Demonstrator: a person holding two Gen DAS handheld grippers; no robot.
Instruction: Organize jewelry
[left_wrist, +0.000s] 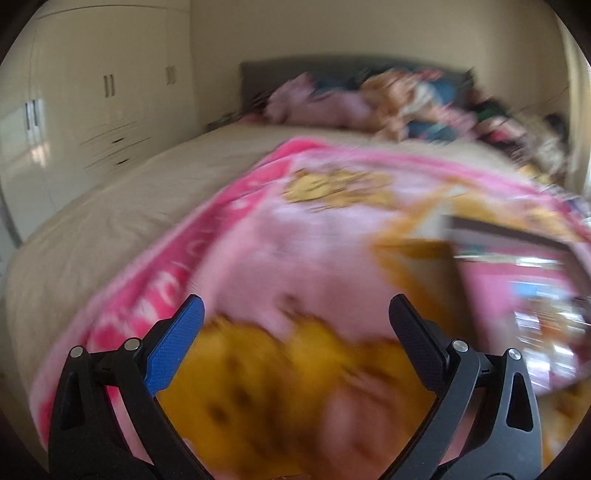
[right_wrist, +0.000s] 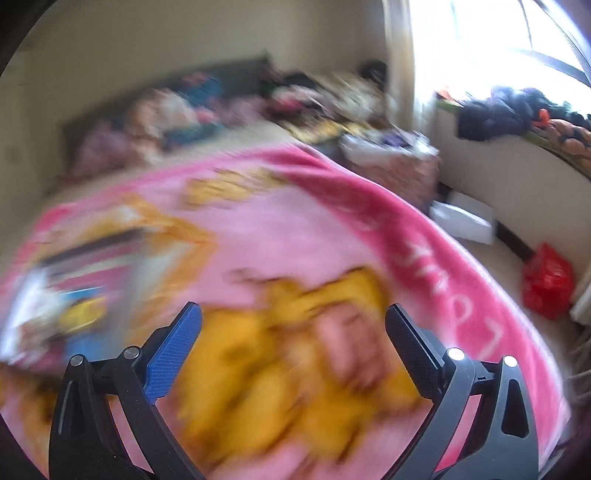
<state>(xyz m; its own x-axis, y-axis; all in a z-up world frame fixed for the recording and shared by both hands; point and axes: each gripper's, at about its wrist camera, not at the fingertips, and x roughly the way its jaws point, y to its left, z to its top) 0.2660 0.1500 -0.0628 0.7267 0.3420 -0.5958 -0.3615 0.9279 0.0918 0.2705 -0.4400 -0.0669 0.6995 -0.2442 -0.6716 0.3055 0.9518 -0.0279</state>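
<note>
**Both claws spread above the blanket, approaching the box**

Left claw (left_wrist: 295, 317) and right claw (right_wrist: 293, 325) are each spread wide and empty above a pink blanket (left_wrist: 295, 236) on the bed (left_wrist: 110, 206). The task's thing, seemingly an open jewelry box (left_wrist: 517, 273), lies on the blanket between the two views, nearer the bed's window-side edge; blur hides its contents. To do this step well, likely the approach: steady both cameras, identify one piece, then descend with the claw centred over it.
</note>
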